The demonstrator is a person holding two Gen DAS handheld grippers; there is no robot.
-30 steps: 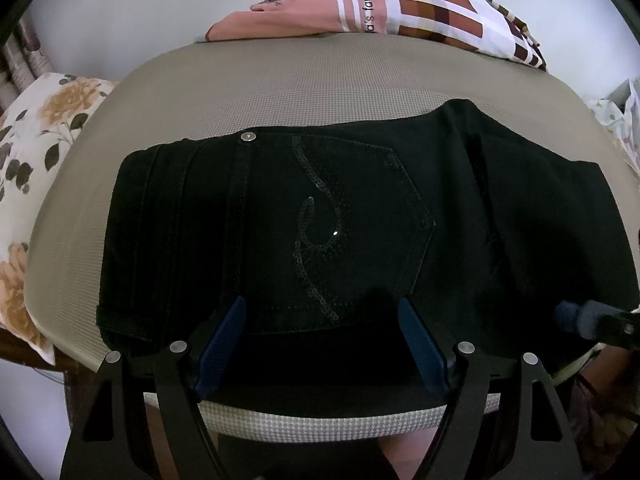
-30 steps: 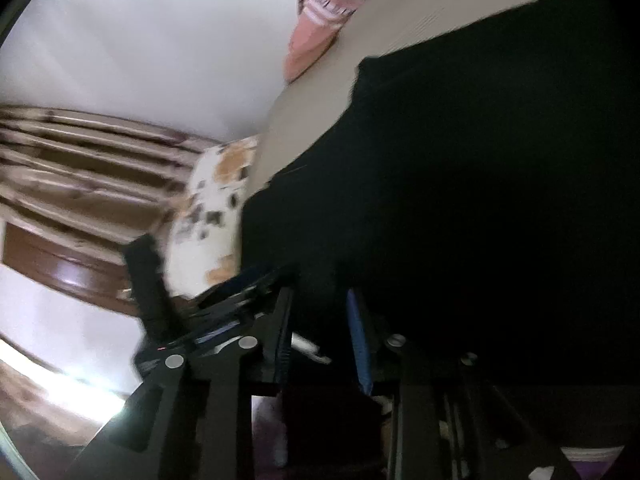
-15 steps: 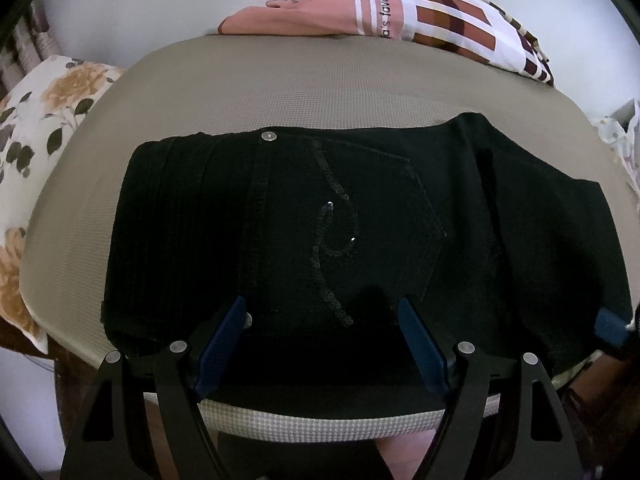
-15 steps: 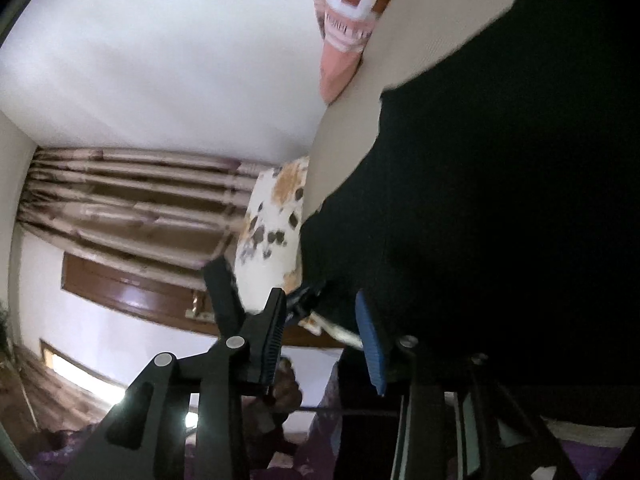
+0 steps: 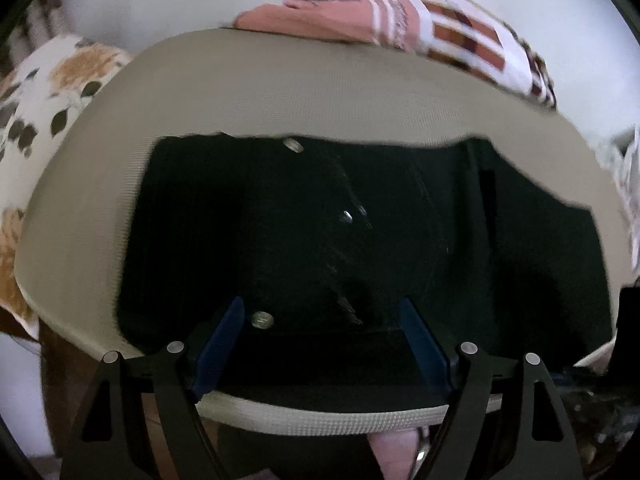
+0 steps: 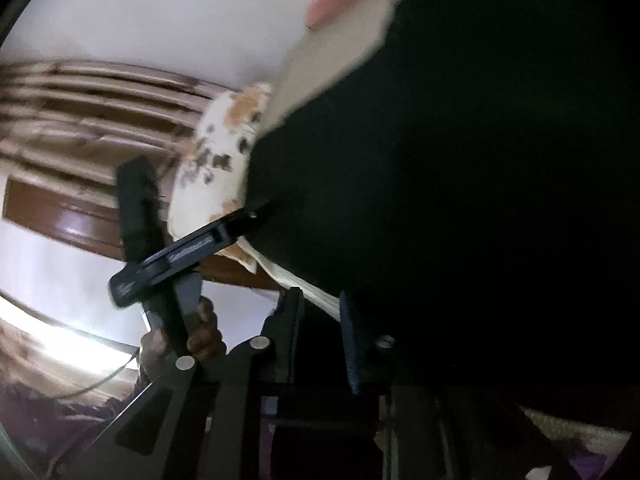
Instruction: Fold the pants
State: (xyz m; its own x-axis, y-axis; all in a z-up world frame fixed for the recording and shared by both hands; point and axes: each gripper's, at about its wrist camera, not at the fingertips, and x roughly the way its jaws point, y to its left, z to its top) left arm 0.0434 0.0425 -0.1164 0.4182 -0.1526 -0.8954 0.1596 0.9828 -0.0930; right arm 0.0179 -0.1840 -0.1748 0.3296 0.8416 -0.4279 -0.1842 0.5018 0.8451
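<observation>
Black pants point(image 5: 360, 240) lie folded on a beige table point(image 5: 280, 92), back pocket with sequins facing up. My left gripper point(image 5: 320, 332) is open, its blue pads point(image 5: 220, 344) spread over the near edge of the pants by a metal button point(image 5: 262, 319). In the right wrist view the pants point(image 6: 460, 160) fill the right side, dark and blurred. My right gripper point(image 6: 320, 320) is open with a narrow gap at the pants' near edge. The left gripper's body point(image 6: 180, 256) and the hand that holds it show there at the left.
A pink and brown patterned cloth point(image 5: 420, 36) lies at the table's far edge. A floral pillow point(image 5: 36, 120) sits to the left; it also shows in the right wrist view point(image 6: 224, 156). A wooden frame and curtain point(image 6: 80, 120) are behind.
The left gripper has moved forward over the pants' near edge, so the button now sits between its pads. The right wrist view has swung and the left gripper appears closer in it.
</observation>
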